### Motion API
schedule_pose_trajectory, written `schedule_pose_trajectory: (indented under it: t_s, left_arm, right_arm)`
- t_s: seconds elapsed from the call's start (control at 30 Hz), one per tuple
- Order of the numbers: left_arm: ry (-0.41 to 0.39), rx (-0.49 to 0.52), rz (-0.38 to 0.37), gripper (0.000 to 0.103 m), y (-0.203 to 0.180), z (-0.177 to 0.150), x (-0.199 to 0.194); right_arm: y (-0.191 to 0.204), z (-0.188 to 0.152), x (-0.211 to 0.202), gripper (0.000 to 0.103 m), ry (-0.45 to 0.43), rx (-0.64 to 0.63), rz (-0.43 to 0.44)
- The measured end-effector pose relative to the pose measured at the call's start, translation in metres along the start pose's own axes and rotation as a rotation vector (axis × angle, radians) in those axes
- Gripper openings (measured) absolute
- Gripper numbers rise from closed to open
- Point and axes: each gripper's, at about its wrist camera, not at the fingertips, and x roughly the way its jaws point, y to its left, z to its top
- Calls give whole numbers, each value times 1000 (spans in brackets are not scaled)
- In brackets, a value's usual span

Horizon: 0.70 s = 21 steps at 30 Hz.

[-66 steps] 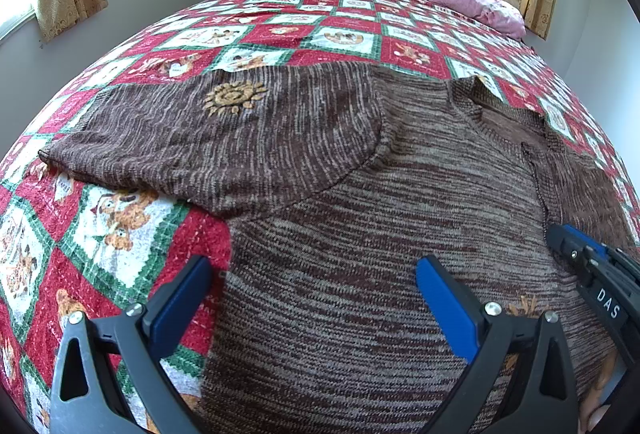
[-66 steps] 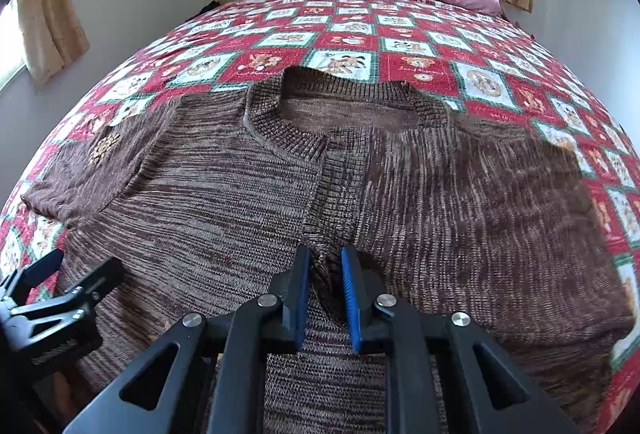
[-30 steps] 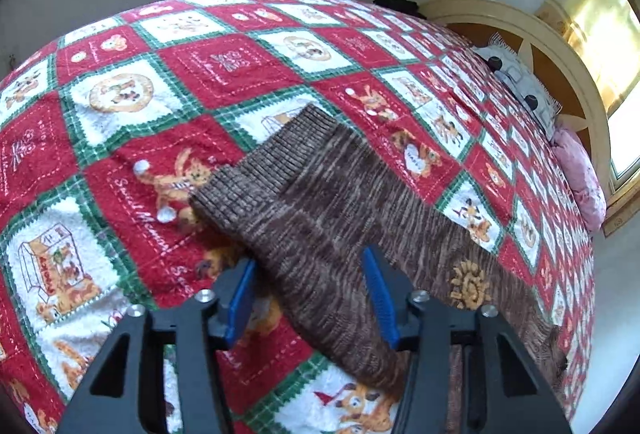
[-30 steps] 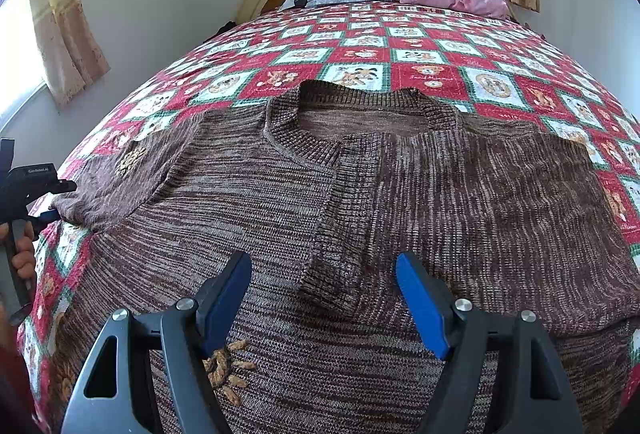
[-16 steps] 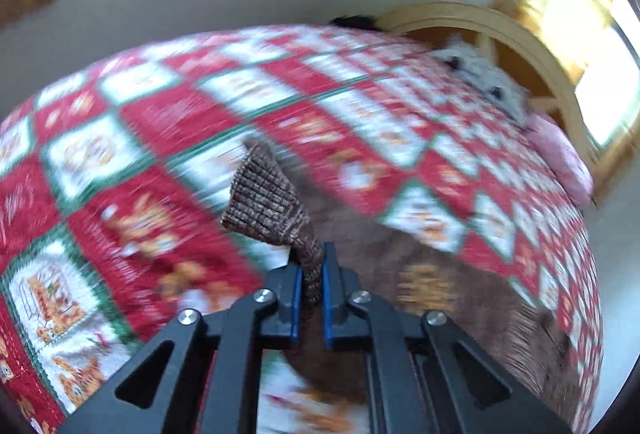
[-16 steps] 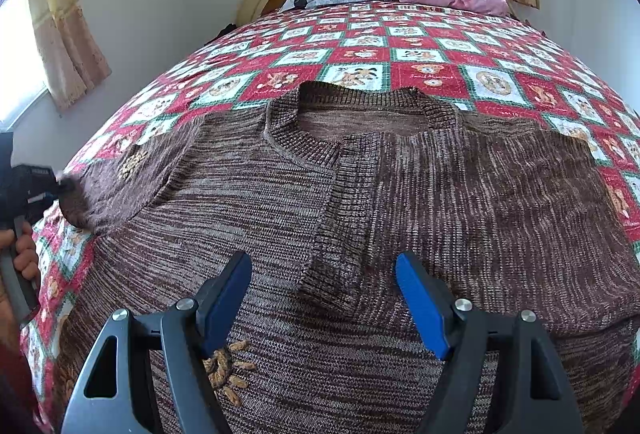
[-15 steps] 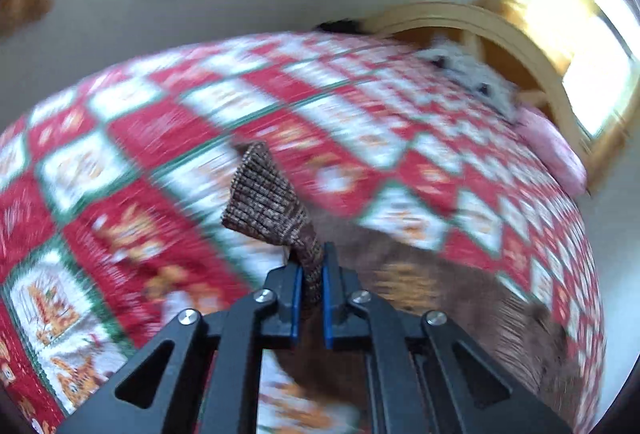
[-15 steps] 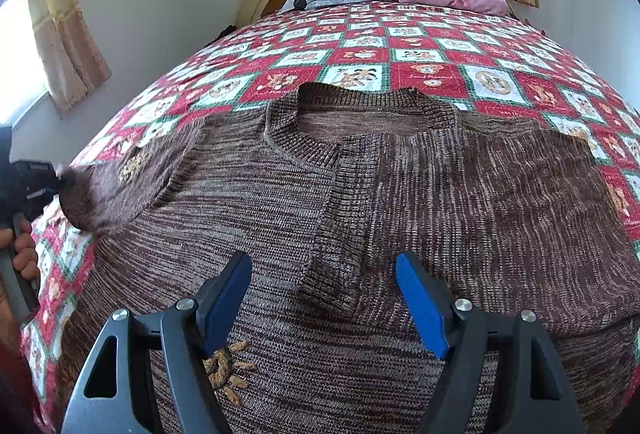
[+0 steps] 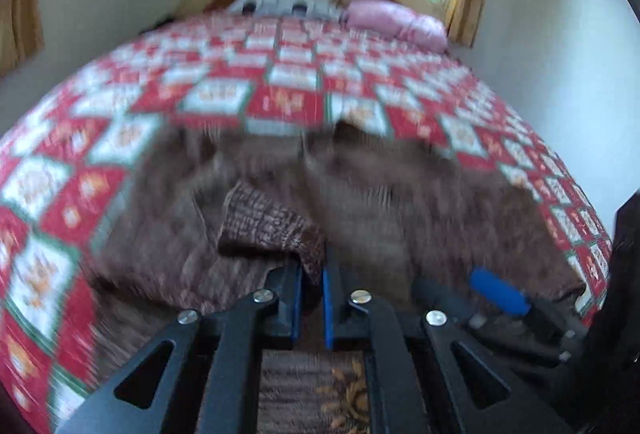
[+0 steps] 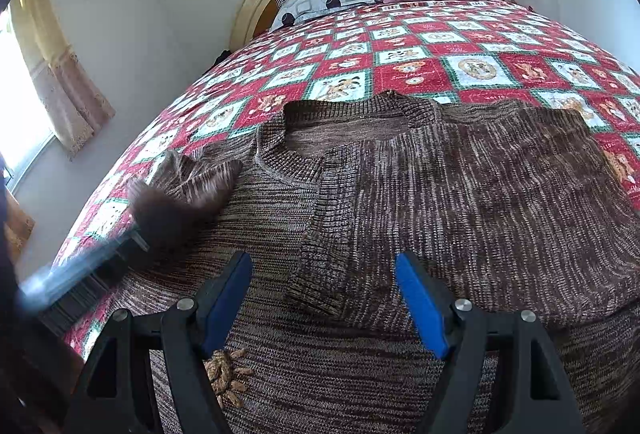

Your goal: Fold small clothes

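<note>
A brown knit sweater (image 10: pixel 460 202) is laid face up on the quilted bed (image 10: pixel 460 74), collar toward the headboard. The left gripper (image 9: pixel 312 286) is clenched on the ribbed sleeve cuff (image 9: pixel 264 230), which is held raised above the sweater's body; that view is motion-blurred. The right gripper (image 10: pixel 324 302) hovers over the front placket with its jaws spread, gripping nothing. The knit is judged soft, limp and stretchy, best pinched at ribbed edges. Ample open quilt is seen beyond the collar and at both sides.
</note>
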Motion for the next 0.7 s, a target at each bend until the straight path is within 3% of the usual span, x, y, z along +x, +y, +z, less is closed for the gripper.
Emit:
schedule_pose_trajectory:
  t_s: [0.07,0.33,0.5,0.63,0.7]
  left_arm:
    - [49,-46,-15,9,11,-8,6]
    - [24,-159,-131,15,27,-19,-5]
    - [2,-245,-181,15,36,-24,-8]
    - [-44,-312,-156,36,57,-43,-34]
    - [-40,-339,-149,39,65,-50,-38]
  right_arm:
    - [-1,0,0,76,1,0,1]
    - [0,3,-2,76,1,15,1]
    - [19,27,-7,76,-7,-31,101]
    - [49,51,-2,76,37,-104,192]
    - [72,59,7,75,56,-178,203]
